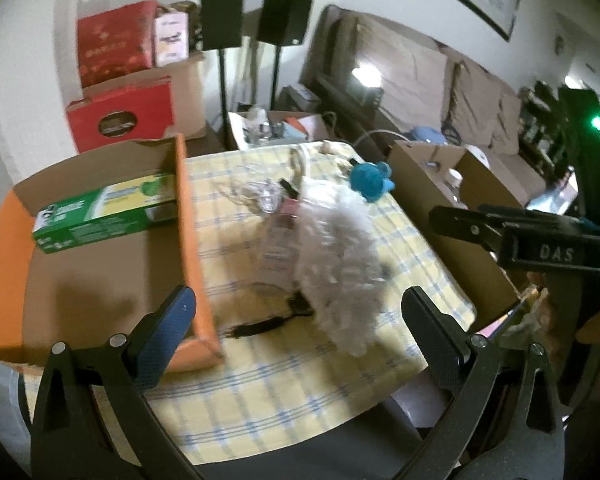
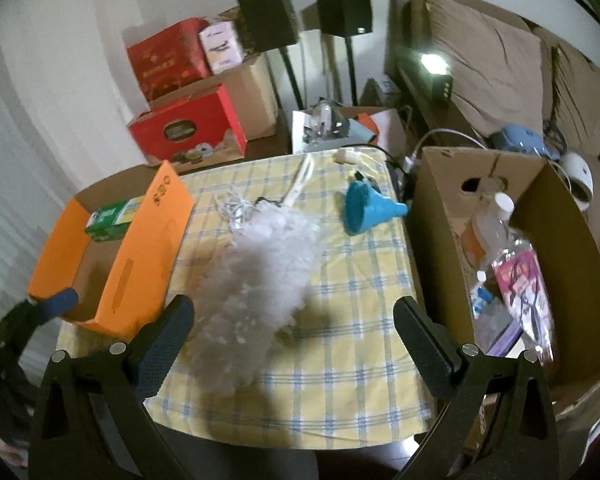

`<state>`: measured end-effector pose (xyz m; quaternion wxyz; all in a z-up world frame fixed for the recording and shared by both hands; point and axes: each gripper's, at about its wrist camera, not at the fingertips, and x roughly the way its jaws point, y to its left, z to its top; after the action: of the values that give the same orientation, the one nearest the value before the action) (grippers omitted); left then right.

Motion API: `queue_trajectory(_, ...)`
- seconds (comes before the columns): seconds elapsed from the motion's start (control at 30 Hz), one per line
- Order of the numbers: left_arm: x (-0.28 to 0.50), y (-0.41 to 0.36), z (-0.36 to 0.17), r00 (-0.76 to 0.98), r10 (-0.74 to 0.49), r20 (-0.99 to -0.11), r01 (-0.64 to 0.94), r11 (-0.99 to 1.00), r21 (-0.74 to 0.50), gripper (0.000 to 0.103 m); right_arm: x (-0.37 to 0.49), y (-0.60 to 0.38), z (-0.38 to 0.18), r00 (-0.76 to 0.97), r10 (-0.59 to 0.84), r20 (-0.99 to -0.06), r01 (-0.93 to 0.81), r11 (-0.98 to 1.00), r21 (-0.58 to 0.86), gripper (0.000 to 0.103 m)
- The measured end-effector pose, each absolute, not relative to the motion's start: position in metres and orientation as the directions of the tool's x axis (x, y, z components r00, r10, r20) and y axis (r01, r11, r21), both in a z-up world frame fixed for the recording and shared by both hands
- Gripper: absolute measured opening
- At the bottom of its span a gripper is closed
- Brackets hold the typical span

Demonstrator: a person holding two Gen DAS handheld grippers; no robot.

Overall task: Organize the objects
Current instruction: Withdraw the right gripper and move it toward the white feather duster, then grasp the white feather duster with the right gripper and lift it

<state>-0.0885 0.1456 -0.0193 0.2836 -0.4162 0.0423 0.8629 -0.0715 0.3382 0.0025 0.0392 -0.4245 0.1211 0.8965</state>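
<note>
Both grippers, left gripper (image 1: 298, 334) and right gripper (image 2: 292, 334), gape wide and empty; mid-frame, the fluffy duster (image 2: 260, 280) looks light and soft, best gripped by its stiff white handle (image 2: 300, 180).

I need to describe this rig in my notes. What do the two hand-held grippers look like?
Each hand-held gripper, left and right, has matte black angular arms with silver pivot bolts and two fingers faced with dark blue textured pads. Seen from the left wrist camera, the right one's black body carries raised "DAS" lettering, with a green light above it.
</note>
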Motion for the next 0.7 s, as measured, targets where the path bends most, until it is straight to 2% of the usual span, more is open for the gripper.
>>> queue_trajectory(0.37, -0.105, 0.193, -0.049, -0.41, 0.461, -0.786, -0.554, -0.811, -0.187, 0.098, -0.063, 0.367, -0.009, -0.626, -0.011, -0.78, -0.253, -0.943, 0.217, 0.101)
queue_trajectory(0.5, -0.112, 0.205, -0.065, -0.385, 0.446, -0.808, -0.554, -0.812, -0.184, 0.091, -0.061, 0.376, -0.015, -0.621, -0.011, -0.784, -0.272, -0.935, 0.229, 0.101)
queue_trajectory(0.6, -0.116, 0.211, -0.078, -0.367, 0.423, -0.828, -0.549, -0.817, -0.174, 0.077, -0.063, 0.38, -0.02, -0.613, -0.016, -0.79, -0.282, -0.929, 0.238, 0.101)
queue_trajectory(0.67, -0.118, 0.214, -0.086, -0.347, 0.411, -0.843, -0.545, -0.82, -0.175, 0.058, -0.065, 0.383, -0.025, -0.608, -0.022, -0.794, -0.288, -0.926, 0.245, 0.101)
queue_trajectory(0.7, -0.119, 0.214, -0.089, -0.337, 0.415, -0.845, -0.545, -0.818, -0.184, 0.055, -0.066, 0.383, -0.027, -0.604, -0.023, -0.797, -0.29, -0.925, 0.247, 0.101)
